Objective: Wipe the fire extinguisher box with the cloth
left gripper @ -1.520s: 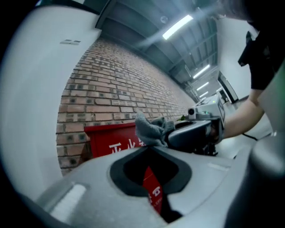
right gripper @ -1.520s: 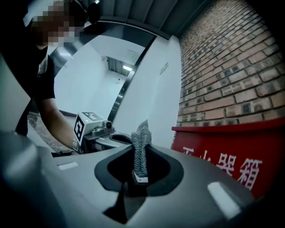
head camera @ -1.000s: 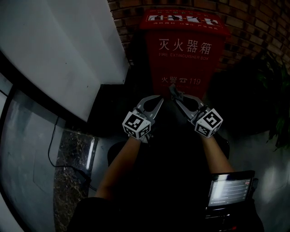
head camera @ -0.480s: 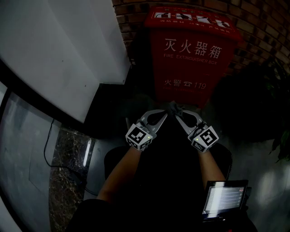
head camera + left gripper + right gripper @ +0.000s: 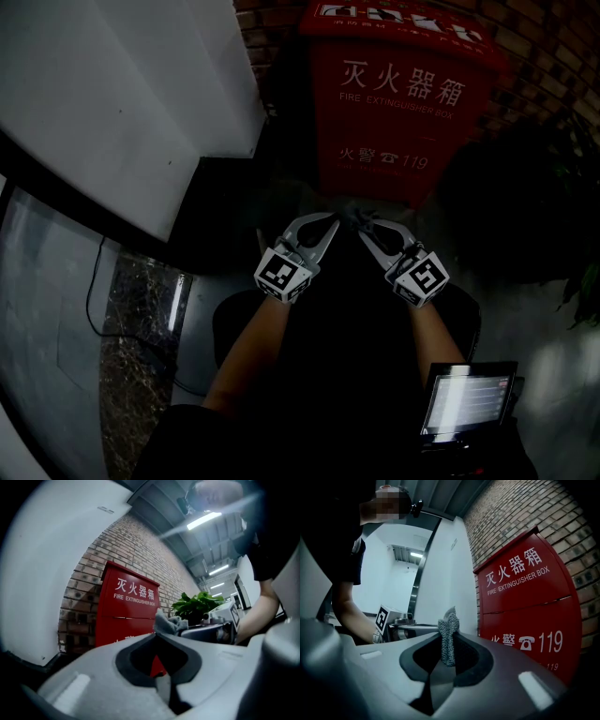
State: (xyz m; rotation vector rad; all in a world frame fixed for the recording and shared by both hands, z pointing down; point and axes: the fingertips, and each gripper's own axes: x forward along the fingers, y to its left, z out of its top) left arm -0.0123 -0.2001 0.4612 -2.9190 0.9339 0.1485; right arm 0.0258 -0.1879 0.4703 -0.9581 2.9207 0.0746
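Observation:
The red fire extinguisher box [image 5: 403, 112] stands against the brick wall ahead of both grippers; it also fills the left gripper view [image 5: 126, 606] and the right gripper view [image 5: 525, 606]. A small grey cloth [image 5: 352, 215] is bunched at the tip of my right gripper [image 5: 362, 225], which is shut on it. In the right gripper view the cloth [image 5: 450, 616] sticks up between the jaws of that gripper [image 5: 447, 633]. My left gripper [image 5: 332, 219] is shut, its tips right beside the cloth [image 5: 165, 622]. I cannot tell whether the left gripper [image 5: 156, 634] touches it. Both grippers hang below the box front, apart from it.
A white wall panel [image 5: 122, 94] runs along the left, with a dark base beneath it. A leafy plant [image 5: 553, 178] stands right of the box. A lit tablet screen [image 5: 469, 398] sits low on the right. A cable [image 5: 94, 300] trails over the floor at left.
Both grippers have dropped away from the box's lower front and drawn closer together. The left tips now sit next to the cloth in the right gripper.

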